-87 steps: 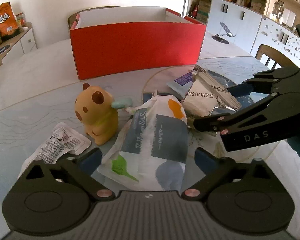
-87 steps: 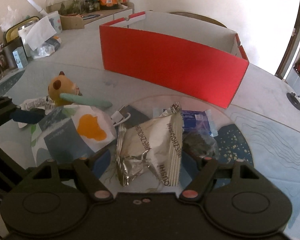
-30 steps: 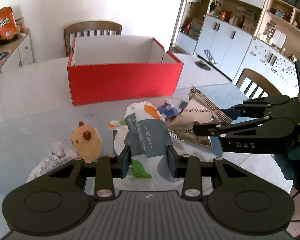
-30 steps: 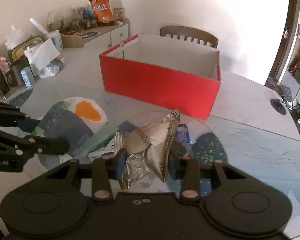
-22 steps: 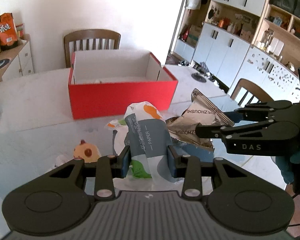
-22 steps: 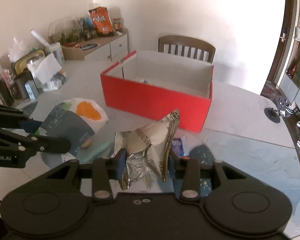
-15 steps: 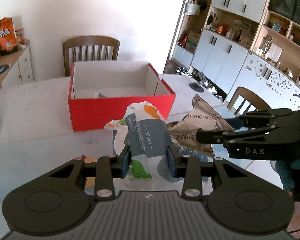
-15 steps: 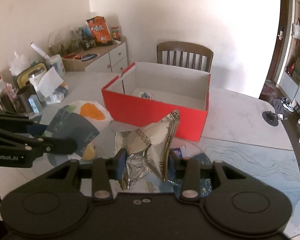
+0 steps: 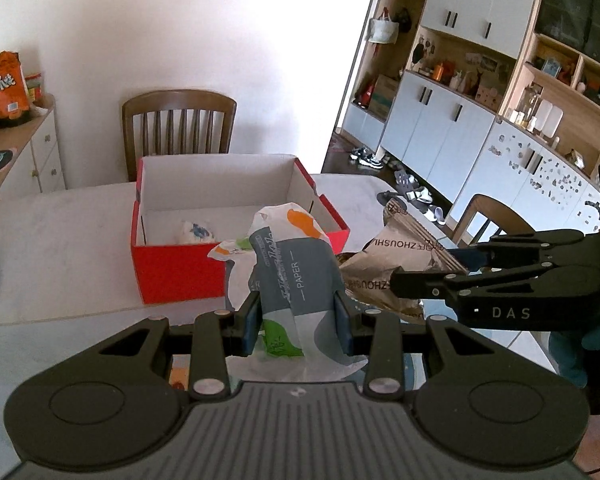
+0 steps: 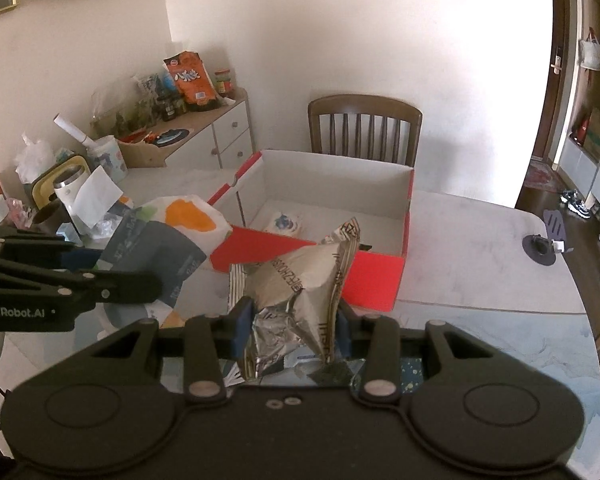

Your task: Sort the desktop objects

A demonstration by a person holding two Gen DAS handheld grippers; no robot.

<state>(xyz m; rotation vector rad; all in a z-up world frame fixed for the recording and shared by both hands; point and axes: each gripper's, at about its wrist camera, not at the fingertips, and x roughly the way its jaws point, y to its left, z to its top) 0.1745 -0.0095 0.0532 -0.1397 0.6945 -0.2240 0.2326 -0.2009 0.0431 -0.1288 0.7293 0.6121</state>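
White walls (image 9: 220,40), evenly daylit. Pale marble-look table (image 10: 480,264) with a wooden slat-back chair (image 9: 179,128) behind it and a second chair (image 9: 488,216) at its right side. Low white sideboard (image 10: 220,136) along the left wall, top crowded with jars and snack bags. Tall white-and-wood cabinets (image 9: 460,128) with open shelves on the right; dark floor (image 10: 580,232) with shoes; a dark wooden door (image 10: 556,64).

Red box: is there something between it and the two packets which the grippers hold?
Nothing visible. The tissue pack and the snack bag hang in front of the open red box, which holds only one small item.
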